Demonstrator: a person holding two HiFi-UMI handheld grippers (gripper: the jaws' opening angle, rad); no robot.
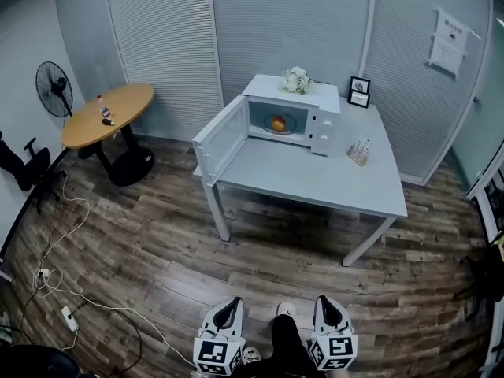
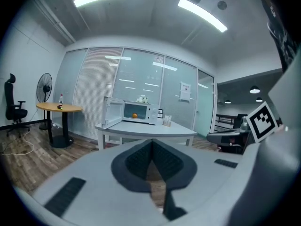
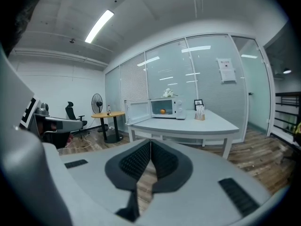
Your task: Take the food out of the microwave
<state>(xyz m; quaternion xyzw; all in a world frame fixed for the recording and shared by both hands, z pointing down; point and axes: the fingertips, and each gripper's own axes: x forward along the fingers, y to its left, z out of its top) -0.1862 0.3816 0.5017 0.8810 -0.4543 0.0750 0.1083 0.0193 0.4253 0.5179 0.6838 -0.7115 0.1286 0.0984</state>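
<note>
Now: orange food [image 1: 277,123] in microwave [image 1: 324,121]; left hand-held gripper [image 2: 151,144], right hand-held gripper [image 3: 150,144] pressed together.

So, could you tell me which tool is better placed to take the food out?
Probably the right tool: both are shut, empty and similarly far back, but the open door juts out on the left tool's side.

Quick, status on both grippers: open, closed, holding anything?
Left gripper: closed, nothing between its jaws.
Right gripper: closed, nothing between its jaws.
</note>
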